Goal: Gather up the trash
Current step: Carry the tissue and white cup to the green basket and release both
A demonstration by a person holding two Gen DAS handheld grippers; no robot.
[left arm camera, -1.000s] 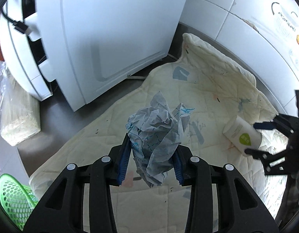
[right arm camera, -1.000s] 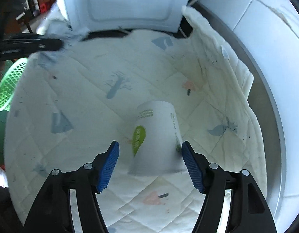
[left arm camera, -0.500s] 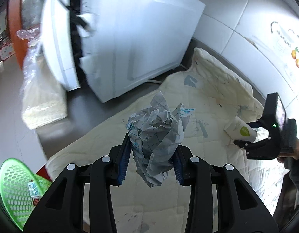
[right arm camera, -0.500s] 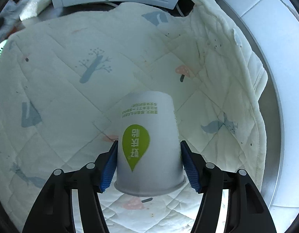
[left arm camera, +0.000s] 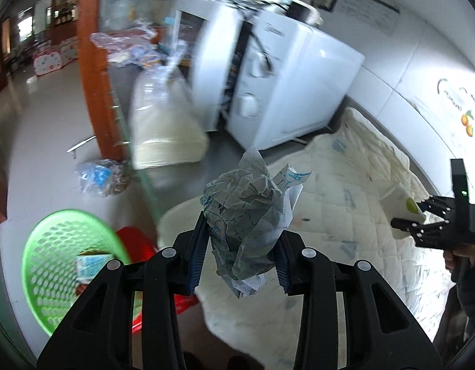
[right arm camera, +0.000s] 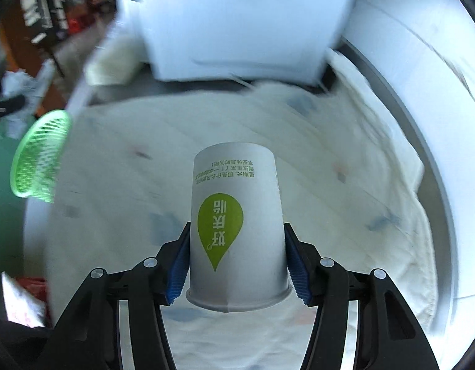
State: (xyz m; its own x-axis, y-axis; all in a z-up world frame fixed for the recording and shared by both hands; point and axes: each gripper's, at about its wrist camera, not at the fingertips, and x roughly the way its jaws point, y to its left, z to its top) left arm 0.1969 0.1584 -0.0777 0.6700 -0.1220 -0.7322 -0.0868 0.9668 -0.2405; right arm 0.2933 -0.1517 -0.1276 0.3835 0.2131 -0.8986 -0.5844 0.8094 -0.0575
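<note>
- Cartons lying inside the green basket are showing only in the left wrist view.
- Left gripper is clamping crumpled paper.
- Right gripper, jaws just narrowing, is squeezing the paper cup above the quilt.

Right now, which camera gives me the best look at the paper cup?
The right wrist view: the paper cup fills the centre, rim nearest the camera, green logo readable, gripped between the right gripper pads. The left wrist view shows only a small, partly hidden sliver of the cup at its right edge.
</note>
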